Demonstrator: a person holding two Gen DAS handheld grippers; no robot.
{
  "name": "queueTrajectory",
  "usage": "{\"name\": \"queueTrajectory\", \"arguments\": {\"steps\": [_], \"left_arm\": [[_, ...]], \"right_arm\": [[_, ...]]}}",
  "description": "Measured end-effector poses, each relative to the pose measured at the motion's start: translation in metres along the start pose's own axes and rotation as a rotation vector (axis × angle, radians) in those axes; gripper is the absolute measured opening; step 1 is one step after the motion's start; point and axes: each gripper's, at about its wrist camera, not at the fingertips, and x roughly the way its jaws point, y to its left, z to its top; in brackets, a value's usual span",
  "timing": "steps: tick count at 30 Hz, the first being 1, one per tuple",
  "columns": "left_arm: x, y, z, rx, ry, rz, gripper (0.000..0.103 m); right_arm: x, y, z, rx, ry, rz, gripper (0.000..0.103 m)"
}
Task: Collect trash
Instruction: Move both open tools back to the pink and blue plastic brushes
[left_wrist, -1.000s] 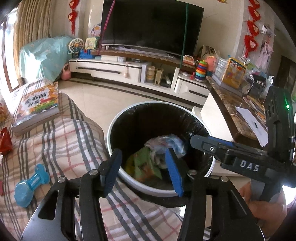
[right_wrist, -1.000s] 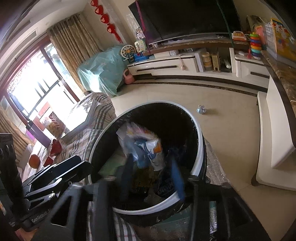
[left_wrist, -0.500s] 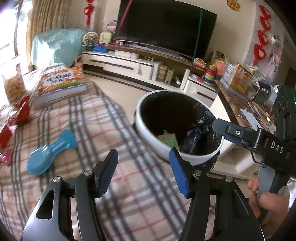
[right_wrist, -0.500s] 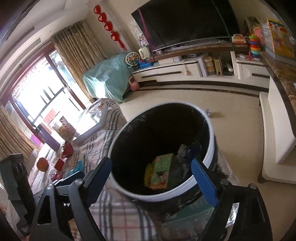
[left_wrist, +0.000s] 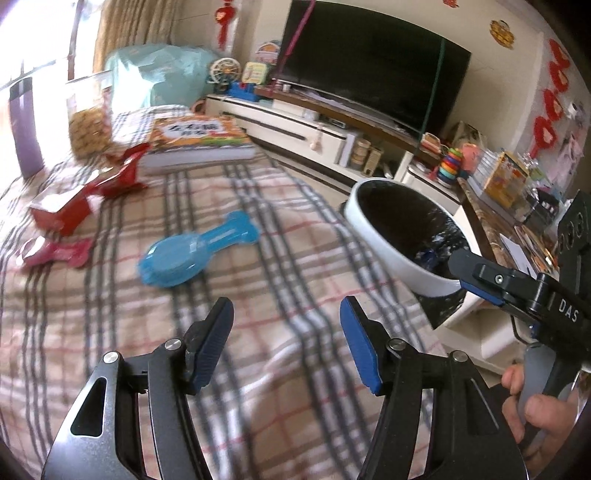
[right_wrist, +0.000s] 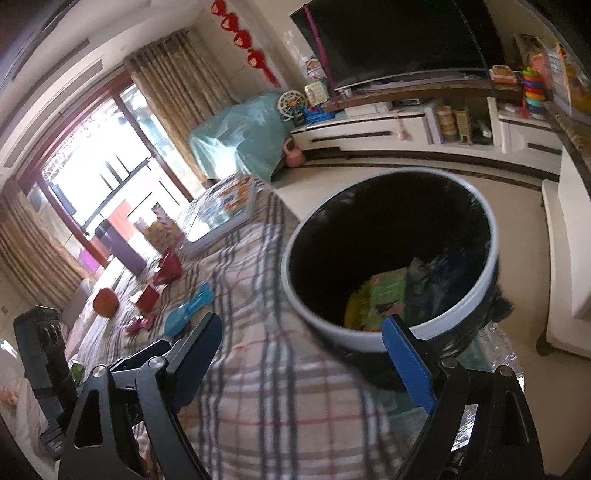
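wrappers (left_wrist: 61, 216), red and crumpled, lie at the left on the plaid blanket (left_wrist: 258, 295), well apart from the bin; a smaller pinkish-red one (left_wrist: 55, 254) sits just in front of them. to their right rests a blue bone-shaped toy (left_wrist: 199, 251), and behind it a thick picture book (left_wrist: 199, 142).

left gripper (left_wrist: 286, 345) hangs over the blanket with its blue pads apart and nothing between them. 1 second ago it was aimed into the bin; now it faces the bed, and the wrappers have come into its view.

trash bin (right_wrist: 388, 332), white-rimmed with a black liner, stands beside the bed at the right. inside it show a green-and-yellow packet (right_wrist: 376, 299) and dark blue crumpled plastic (right_wrist: 439, 273).

right gripper (right_wrist: 303, 354) has its jaws wide apart and empty, near the bin's rim. 1 second ago a blue-and-white bag stood between its narrower fingers above the bin; that bag is out of them now. a hand (left_wrist: 535, 410) grips its handle at the far right of the left view.
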Motion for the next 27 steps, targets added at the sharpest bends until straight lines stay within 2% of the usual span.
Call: {"name": "queueTrajectory", "arguments": {"steps": [27], "left_arm": [[-0.046,0.112,-0.036,-0.202,-0.017,0.132,0.063]], "right_arm": [[0.046,0.095,-0.042,-0.124,0.114,0.111,0.090]]}}
